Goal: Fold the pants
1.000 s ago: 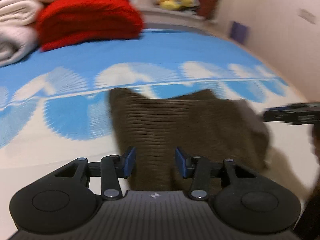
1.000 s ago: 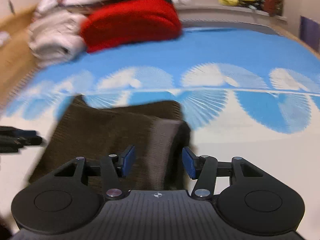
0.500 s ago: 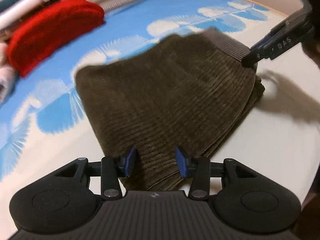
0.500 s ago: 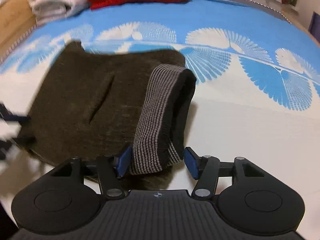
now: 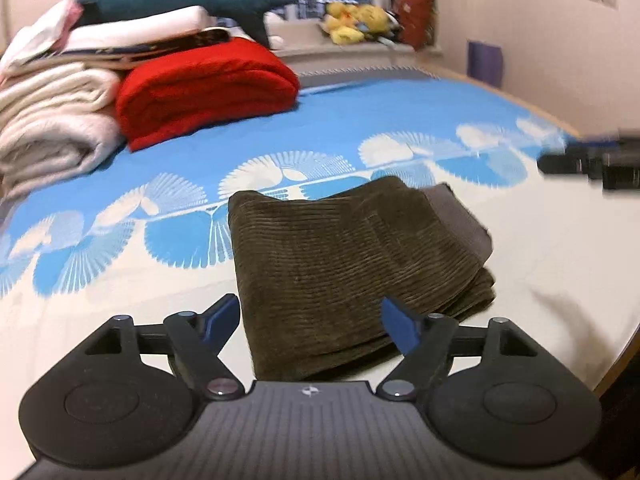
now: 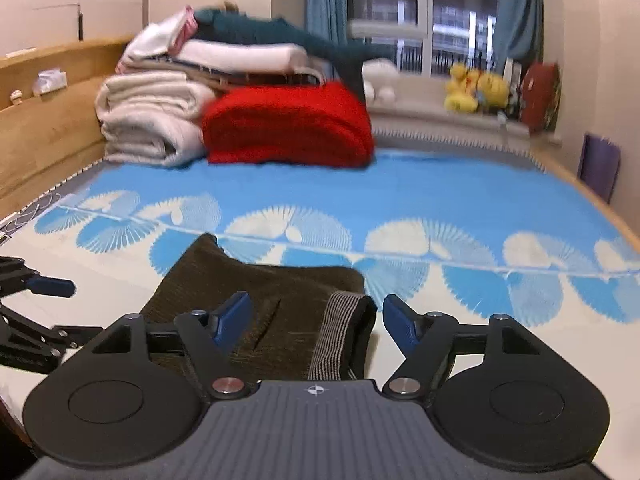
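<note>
1. Left gripper [image 5: 311,320]: jaws opening, blue pads spread wide, nothing pinched; near edge of the pants [image 5: 352,268] sits in the gap below the pads, not touched
2. Right gripper [image 6: 316,320]: jaws opening as well, pads wide apart and clear of cloth; the striped waistband [image 6: 338,340] lies in the gap between them, unpinched
3. Writing: no readable text or brand on either gripper body, only a small round cross mark at the centre of each; no legible label on the pants
4. Pants: dark brown corduroy, folded into a compact stacked bundle, lying flat on the bed sheet [image 5: 360,128] at the near cream part, far edge reaching the blue fan print
5. Orientation, left view: long axis runs from the near edge away toward the far side, slightly skewed; grey waistband on the right side of the bundle, folded layers showing along the right edge
6. Right view: waistband loop at the bundle's right end, near the camera; a slit-like crease shows in the top layer
7. Left gripper seen at left edge of right view, just beside the bundle; right gripper blurred at right edge of left view
8. Further out: red blanket [image 6: 288,124] and white blankets [image 6: 152,116] stacked at the far end, well apart from the pants; yellow plush toys [image 6: 476,88] on the window sill
</note>
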`<state>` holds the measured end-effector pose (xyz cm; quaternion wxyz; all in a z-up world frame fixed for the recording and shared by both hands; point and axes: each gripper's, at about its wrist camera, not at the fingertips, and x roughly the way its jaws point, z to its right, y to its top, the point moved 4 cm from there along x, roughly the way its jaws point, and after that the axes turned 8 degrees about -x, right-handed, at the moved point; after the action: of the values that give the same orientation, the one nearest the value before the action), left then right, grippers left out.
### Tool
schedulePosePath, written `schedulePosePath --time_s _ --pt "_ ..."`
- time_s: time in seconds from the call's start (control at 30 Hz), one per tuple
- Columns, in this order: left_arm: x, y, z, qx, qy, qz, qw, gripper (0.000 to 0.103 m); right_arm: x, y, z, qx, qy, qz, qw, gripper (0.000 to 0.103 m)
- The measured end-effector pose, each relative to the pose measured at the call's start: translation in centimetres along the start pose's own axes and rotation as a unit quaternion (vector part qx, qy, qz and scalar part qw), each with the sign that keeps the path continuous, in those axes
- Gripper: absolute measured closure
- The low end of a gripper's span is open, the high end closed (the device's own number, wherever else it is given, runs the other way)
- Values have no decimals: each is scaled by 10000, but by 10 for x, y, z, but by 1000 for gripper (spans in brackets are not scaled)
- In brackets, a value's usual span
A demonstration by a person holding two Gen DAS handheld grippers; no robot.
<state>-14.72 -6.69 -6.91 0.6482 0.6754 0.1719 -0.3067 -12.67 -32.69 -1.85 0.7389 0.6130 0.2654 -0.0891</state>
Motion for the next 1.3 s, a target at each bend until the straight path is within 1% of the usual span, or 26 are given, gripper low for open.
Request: schedulePosePath --time_s 0.03,0.1,0.17,0.2,0.23,0.27,0.3,0.33,0.4,0.5,0.6,0.73,0.9,1.03,1.13,1.3 --pt "-4 -5 1 -148 19 53 9999 19 -5 -6 0 65 -65 61 9999 28" --pt "-2 -20 1 -354 210 101 9991 19 -7 -16 -1 361 -180 -5 9992 28" --pt "5 -26 5 -299 516 -104 9982 19 -14 -22 -4 640 -208 204 9975 26" --pt "3 -26 6 -236 568 -13 9981 19 -13 -28 -6 709 -230 185 9970 26" --pt "3 -24 6 -185 646 54 9977 19 -9 -34 -10 718 -239 57 9971 26" --pt "5 -24 5 -170 753 71 9970 19 -5 -37 -13 701 -251 -103 9972 26" --pt "8 -24 2 -216 807 30 9965 19 -5 -38 -16 675 -243 -96 9974 26" --pt "11 -24 -1 -311 812 -46 9962 19 -6 -37 -19 601 -213 -25 9980 25" --pt "14 -23 -5 -442 804 -128 9957 19 -4 -37 -26 430 -211 -13 9989 24" --pt "19 -23 -7 -452 907 -198 9947 19 1 -39 -28 485 -257 -53 9985 23" --pt "24 -20 -7 -522 892 -417 9938 18 7 -41 -30 512 -331 -100 9981 23" --pt "25 -19 -3 -462 905 -373 9941 11 14 -42 -29 574 -402 -213 9973 23" --pt "34 -24 -6 -555 920 -535 9928 11 21 -41 -28 655 -406 -366 9964 23" --pt "35 -22 -2 -622 833 -501 9933 11 24 -43 -30 693 -321 -423 9962 23" --pt "39 -22 5 -592 749 -558 9939 11 25 -44 -33 583 -321 -470 9967 23" --pt "45 -23 11 -606 719 -647 9935 11 25 -45 -32 506 -341 -476 9970 23"
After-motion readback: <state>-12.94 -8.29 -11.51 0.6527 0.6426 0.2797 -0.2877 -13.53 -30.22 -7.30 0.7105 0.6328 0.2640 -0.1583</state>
